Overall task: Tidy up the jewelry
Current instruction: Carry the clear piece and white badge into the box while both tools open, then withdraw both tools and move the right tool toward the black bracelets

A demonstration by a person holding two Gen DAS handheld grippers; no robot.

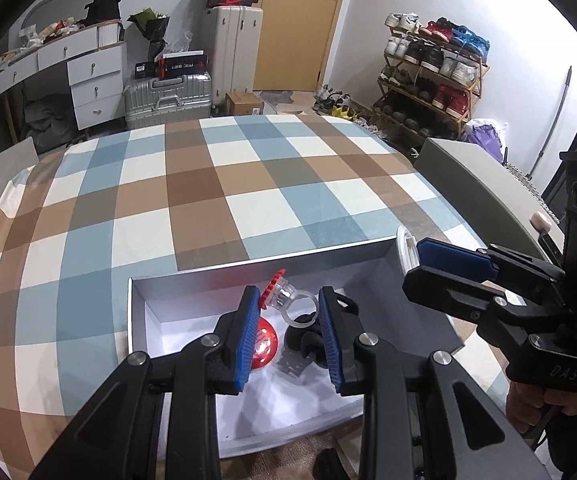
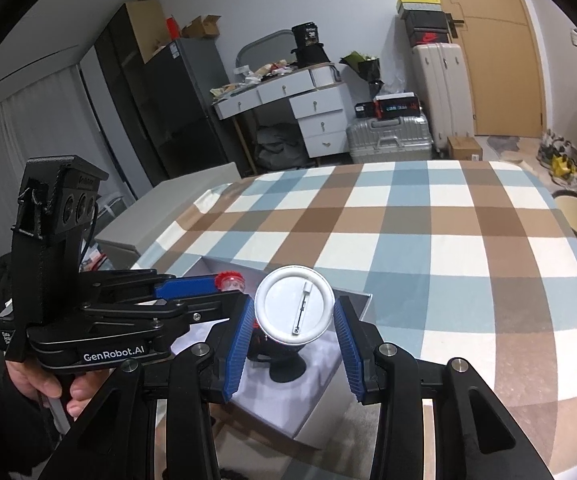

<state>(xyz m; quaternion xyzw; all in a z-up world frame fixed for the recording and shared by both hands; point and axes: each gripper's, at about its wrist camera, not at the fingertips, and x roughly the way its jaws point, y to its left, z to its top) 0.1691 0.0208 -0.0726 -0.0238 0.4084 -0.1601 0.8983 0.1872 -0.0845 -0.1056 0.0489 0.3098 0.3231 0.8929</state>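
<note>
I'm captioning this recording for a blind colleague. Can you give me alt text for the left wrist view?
The left gripper holds a clear plastic ring with a red top between its blue fingers above an open white box on a checked tablecloth. At right, the right gripper holds a white round badge.
</note>
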